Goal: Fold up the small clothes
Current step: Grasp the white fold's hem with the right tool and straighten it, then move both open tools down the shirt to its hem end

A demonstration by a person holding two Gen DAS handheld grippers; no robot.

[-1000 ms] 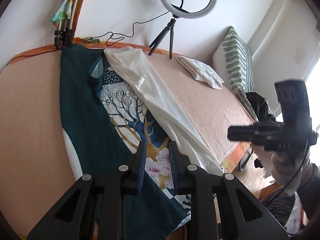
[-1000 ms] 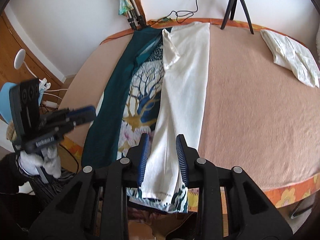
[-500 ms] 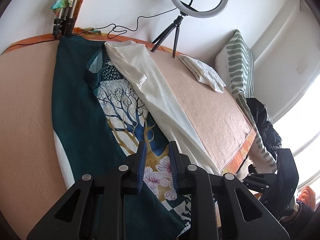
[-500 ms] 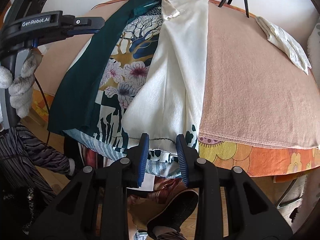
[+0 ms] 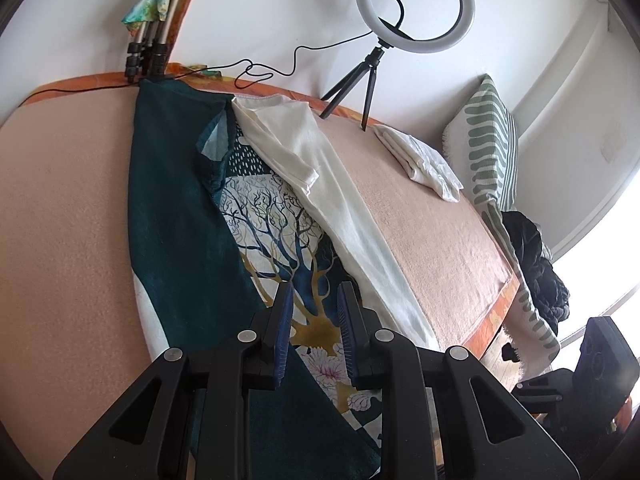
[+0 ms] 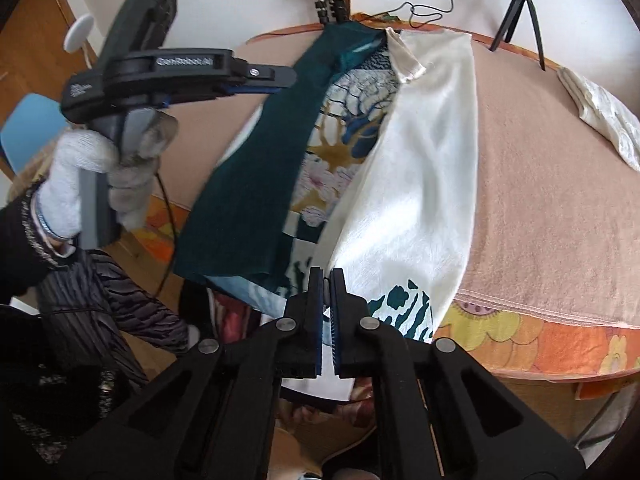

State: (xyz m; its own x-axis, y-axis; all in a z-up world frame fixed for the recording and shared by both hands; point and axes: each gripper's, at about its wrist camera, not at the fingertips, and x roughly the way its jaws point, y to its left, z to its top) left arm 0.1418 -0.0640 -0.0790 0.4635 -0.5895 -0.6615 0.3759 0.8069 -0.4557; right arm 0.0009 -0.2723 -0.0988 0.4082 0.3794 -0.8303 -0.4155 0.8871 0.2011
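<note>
Black plastic fingers of the right gripper are pressed almost together on the near hem of the printed garment, pinching the cloth where it hangs over the bed's front edge. Half a second ago those fingers stood apart just short of that hem; now they have closed on it. The garment lies lengthwise on the bed, running from the near edge to the far wall, its dark green side panel folded in on one side and its cream panel folded in on the other, the tree-and-flower print showing between them.

To the garment's left, a white-gloved left hand grips the handle of the left gripper, held level above the cloth. Its fingers are spread, with nothing between them, hovering over the printed middle strip; it has drifted a little farther up the garment than before.

Beyond the garment, on the bed's far right part, rests a folded white cloth, with a striped pillow beside it and a ring light on a tripod by the wall.
</note>
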